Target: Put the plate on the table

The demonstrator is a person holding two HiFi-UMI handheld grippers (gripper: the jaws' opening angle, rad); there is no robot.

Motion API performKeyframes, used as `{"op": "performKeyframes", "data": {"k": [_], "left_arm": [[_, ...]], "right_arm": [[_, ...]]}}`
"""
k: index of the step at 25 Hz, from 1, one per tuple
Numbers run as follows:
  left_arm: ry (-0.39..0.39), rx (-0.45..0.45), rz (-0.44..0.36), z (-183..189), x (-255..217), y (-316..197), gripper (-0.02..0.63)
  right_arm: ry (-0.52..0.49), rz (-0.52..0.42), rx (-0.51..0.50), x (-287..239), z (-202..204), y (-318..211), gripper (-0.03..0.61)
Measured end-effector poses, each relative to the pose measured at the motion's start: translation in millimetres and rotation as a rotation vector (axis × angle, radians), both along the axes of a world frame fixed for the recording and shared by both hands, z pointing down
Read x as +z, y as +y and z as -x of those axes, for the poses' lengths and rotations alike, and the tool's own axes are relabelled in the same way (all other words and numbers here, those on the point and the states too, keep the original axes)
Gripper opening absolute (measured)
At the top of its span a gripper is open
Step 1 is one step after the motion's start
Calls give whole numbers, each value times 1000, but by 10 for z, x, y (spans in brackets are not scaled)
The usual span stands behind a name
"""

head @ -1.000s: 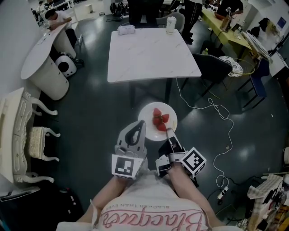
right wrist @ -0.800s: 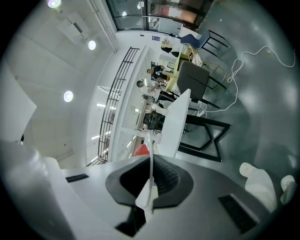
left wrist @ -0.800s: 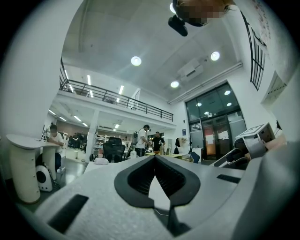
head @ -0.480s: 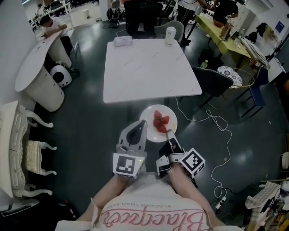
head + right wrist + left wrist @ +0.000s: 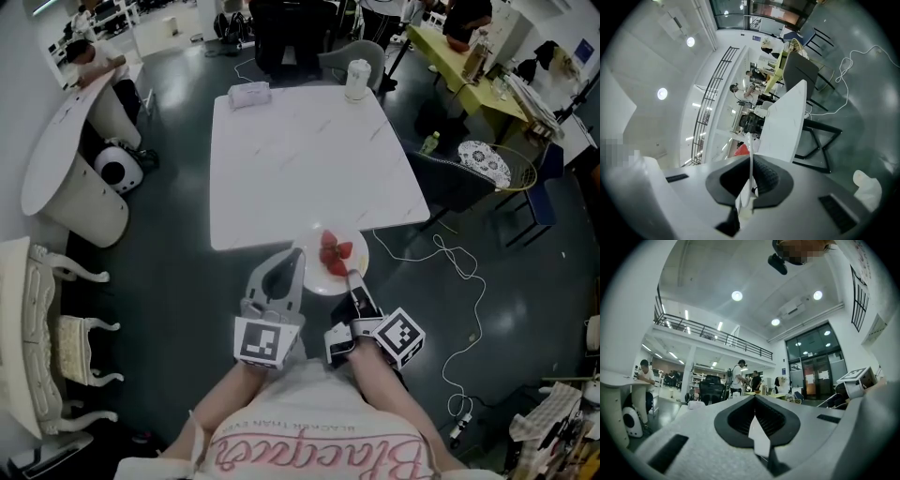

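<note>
A white plate carrying cut strawberries hangs in front of me, and in the head view it overlaps the near edge of the white marble table. My right gripper is shut on the plate's near rim. In the right gripper view the plate runs edge-on between the jaws of that gripper, with a strawberry behind it. My left gripper is just left of the plate. Its jaws are shut in the left gripper view, with nothing clearly held.
A white cup and a tissue pack stand at the table's far edge. A dark chair is at the table's right, with a white cable on the floor. A curved white counter lies to the left. People stand beyond the table.
The table has drawn closer in the head view. The plate, earlier over bare floor, now overlaps the table's near edge. Both grippers keep their pose and grip.
</note>
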State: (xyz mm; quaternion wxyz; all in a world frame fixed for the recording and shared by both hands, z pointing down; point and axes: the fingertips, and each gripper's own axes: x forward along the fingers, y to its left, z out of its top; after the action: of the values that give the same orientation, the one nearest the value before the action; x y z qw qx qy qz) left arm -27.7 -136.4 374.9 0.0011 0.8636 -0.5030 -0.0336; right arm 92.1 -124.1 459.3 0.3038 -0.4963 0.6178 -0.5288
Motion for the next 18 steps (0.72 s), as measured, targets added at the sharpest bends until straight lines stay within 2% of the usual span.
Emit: {"op": "performKeyframes", "data": {"k": [3,10,18], "left_arm": [[-1,9,16,41,35,-330,5],[2,25,3,191,119,-1012,5],[0,22,24,249,140,-1456,5]], "right_arm": [[4,22,10,34,34,-318,11],[-1,10,34,29,152,-992,11],[14,46,32,73,206,-1456,11]]}}
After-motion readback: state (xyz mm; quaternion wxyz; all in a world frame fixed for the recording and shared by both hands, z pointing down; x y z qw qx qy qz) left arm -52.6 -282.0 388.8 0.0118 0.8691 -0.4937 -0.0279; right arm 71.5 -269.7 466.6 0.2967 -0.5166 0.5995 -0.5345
